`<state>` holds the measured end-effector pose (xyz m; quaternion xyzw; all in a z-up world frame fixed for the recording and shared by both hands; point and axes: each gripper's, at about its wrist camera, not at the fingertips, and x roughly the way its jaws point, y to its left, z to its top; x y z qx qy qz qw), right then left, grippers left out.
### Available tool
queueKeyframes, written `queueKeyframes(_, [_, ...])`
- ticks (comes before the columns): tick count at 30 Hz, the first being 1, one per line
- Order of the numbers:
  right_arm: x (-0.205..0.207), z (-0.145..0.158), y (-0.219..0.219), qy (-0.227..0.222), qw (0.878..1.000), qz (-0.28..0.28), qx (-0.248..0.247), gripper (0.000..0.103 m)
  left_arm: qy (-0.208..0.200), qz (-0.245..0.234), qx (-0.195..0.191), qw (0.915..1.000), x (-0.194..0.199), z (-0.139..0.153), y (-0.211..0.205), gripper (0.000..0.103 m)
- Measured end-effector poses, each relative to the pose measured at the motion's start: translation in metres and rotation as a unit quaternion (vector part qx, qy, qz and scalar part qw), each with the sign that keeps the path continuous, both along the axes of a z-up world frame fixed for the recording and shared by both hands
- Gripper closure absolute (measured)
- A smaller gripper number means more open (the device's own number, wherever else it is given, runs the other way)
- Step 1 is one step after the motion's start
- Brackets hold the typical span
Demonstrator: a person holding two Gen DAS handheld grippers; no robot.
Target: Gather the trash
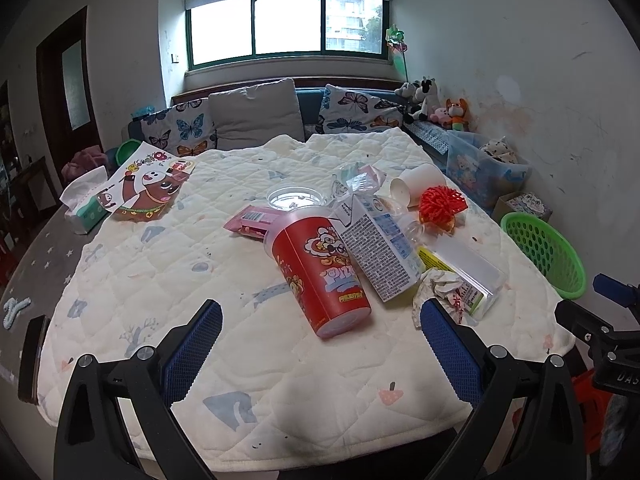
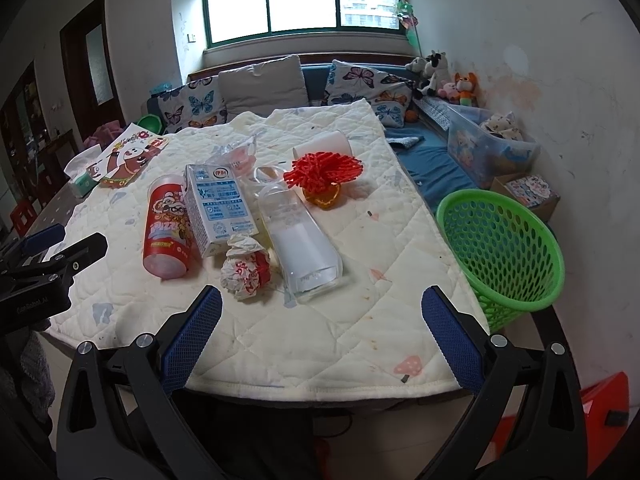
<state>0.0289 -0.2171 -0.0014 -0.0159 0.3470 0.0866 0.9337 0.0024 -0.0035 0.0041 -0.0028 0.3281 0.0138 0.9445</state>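
Observation:
Trash lies heaped on the quilted table pad: a red snack cup on its side, a milk carton, a crumpled wrapper, a clear plastic bottle, a white paper cup, red foam netting and a pink packet. A green mesh basket stands at the table's right edge. My left gripper is open near the red cup's base. My right gripper is open, just short of the bottle and wrapper.
A tissue pack and a cartoon picture sheet lie at the far left. A clear lid and a plastic bag rest behind the heap. Cushions, plush toys and a storage bin line the bench behind.

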Motion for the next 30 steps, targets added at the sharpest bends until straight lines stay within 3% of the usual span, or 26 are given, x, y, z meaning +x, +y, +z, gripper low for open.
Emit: queueKeyframes(30, [0.026,0.003,0.010,-0.003,1.000,0.028,0.000,0.004,0.014,0.015,-0.015,0.9997,0.026,0.000,0.019,0.007])
